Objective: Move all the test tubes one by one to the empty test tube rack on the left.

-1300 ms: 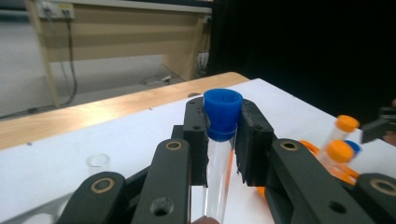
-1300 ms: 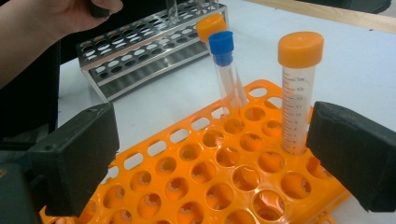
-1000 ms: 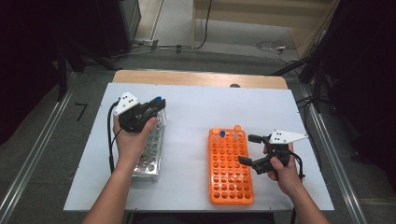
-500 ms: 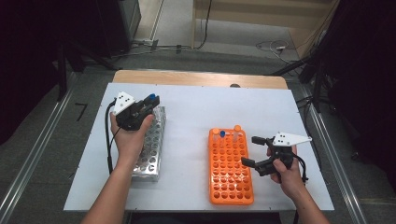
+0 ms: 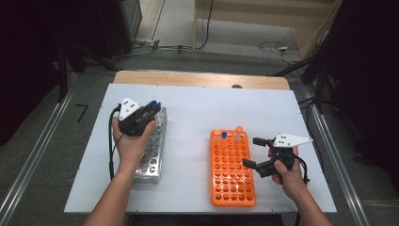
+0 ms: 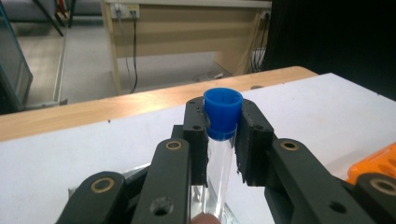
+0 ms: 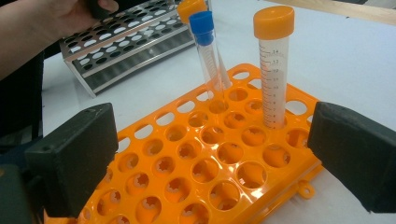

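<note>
Gripping clear blue-capped tube (image 6: 221,140), left claw (image 6: 223,137) padded

Graduation numerals are printed in dark ink down the clear wall of the orange-capped tube (image 7: 274,70) standing in the orange rack (image 7: 196,172); "14" and "13" at the top of the scale are legible, and the numerals below them are too small to read. No other text, label or brand can be read
</note>
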